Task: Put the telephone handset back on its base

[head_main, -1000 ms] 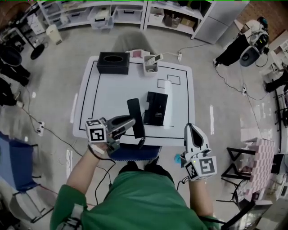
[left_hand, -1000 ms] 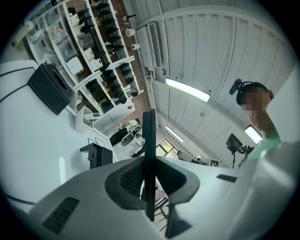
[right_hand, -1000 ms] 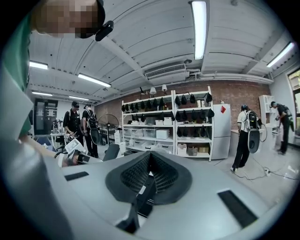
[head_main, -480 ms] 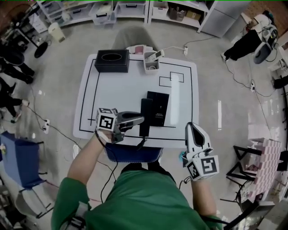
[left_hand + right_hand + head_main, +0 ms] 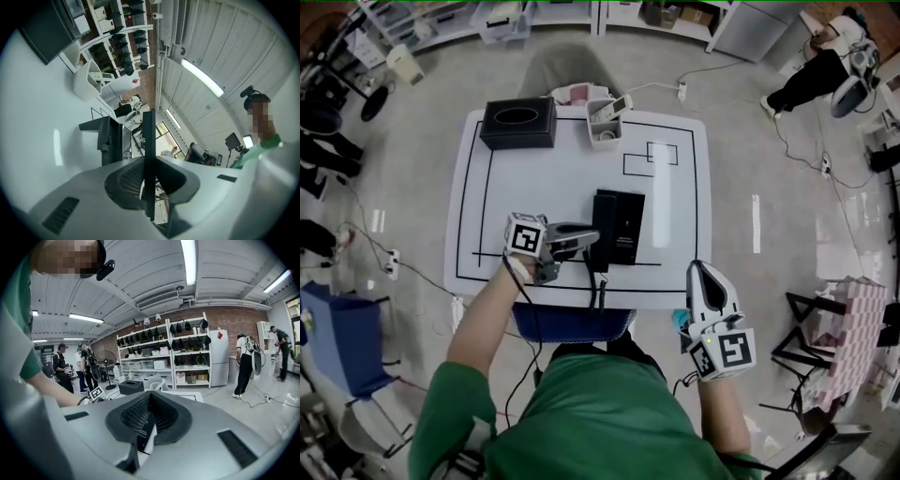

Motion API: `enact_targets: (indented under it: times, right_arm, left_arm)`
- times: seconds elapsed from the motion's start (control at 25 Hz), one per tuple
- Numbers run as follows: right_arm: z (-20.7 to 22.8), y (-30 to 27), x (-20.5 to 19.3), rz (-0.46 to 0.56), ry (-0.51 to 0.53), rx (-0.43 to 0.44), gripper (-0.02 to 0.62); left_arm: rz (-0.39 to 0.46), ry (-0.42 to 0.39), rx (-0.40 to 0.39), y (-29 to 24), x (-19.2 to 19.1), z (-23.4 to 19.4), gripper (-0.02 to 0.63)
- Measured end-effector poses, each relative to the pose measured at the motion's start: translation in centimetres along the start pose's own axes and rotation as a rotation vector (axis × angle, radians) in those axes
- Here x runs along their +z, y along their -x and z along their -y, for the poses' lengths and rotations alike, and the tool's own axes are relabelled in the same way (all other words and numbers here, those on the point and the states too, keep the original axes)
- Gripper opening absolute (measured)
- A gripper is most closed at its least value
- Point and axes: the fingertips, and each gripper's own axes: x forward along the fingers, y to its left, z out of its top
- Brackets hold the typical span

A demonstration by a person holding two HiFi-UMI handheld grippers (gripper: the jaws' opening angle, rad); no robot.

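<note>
The black telephone base (image 5: 628,228) lies on the white table (image 5: 534,206), near its front edge. My left gripper (image 5: 592,236) is shut on the black handset (image 5: 603,217) and holds it lengthwise over the base's left side. A cord (image 5: 600,289) hangs from the handset's near end. In the left gripper view the handset (image 5: 149,150) shows edge-on between the jaws, a little apart from the base (image 5: 110,138). My right gripper (image 5: 698,270) is shut and holds nothing, off the table's front right corner. Its jaws (image 5: 149,411) meet.
A black tissue box (image 5: 518,124) and a white holder with a remote (image 5: 603,124) stand at the table's far edge. A blue chair seat (image 5: 572,321) sits under the front edge. Shelves (image 5: 187,357) and people (image 5: 244,363) are beyond the table.
My left gripper has carried the handset to the right and down, from the table's front left towards the base's left side. The right gripper has sunk a little.
</note>
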Motion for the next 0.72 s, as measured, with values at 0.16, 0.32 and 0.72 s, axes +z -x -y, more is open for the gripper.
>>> enact_targets:
  times: [0.16,0.32,0.72]
  right_arm:
    - [0.3,-0.3,-0.2,-0.012,-0.002,-0.01,0.02]
    - [0.3,-0.4,-0.3,-0.015,-0.003,-0.017,0.02]
    - [0.1,0.1,-1.1,-0.035,-0.013,-0.028,0.02]
  left_arm:
    - [-0.022,0.018,0.01,-0.1,-0.4,-2.2,0.08]
    - [-0.038,0.053,0.018,-0.2,-1.1,-3.2,0.08]
    - [-0.067,0.075,0.039,-0.4,-1.4,-4.9,0.08]
